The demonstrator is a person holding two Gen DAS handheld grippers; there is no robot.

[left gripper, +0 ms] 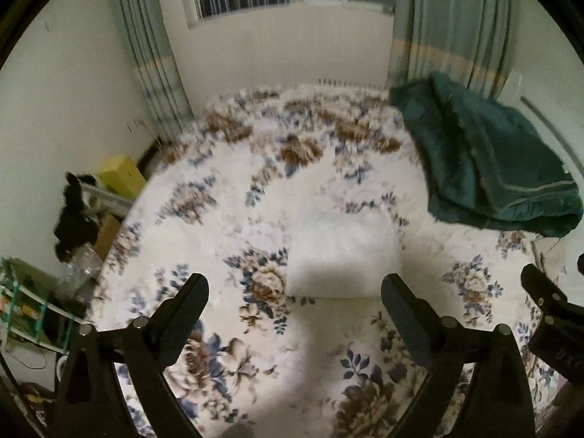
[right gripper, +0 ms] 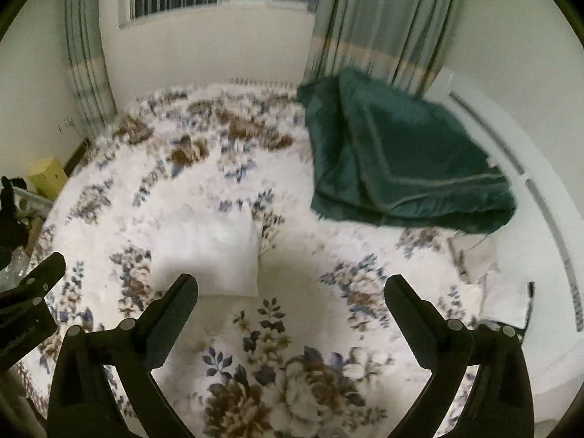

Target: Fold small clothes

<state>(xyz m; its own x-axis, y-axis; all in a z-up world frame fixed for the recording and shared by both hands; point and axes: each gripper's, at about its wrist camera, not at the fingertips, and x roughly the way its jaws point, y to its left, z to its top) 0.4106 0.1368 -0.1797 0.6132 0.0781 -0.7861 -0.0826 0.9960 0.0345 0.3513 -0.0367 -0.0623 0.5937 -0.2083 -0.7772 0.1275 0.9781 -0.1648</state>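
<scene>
A small white garment point(left gripper: 341, 255), folded into a neat rectangle, lies on the floral bedspread point(left gripper: 255, 189). It also shows in the right wrist view point(right gripper: 210, 255). My left gripper point(left gripper: 295, 284) is open and empty, hovering just in front of the garment's near edge. My right gripper point(right gripper: 292, 286) is open and empty, to the right of the garment and a little nearer. The right gripper's finger shows at the right edge of the left wrist view point(left gripper: 544, 295). The left gripper's finger shows at the left edge of the right wrist view point(right gripper: 40, 277).
A dark green quilt point(left gripper: 485, 157) lies bunched at the bed's far right; it also shows in the right wrist view point(right gripper: 398, 153). Curtains point(left gripper: 449, 25) and a window stand behind. Boxes point(left gripper: 122, 175) and clutter fill the floor left of the bed. A white headboard point(right gripper: 547, 197) runs along the right.
</scene>
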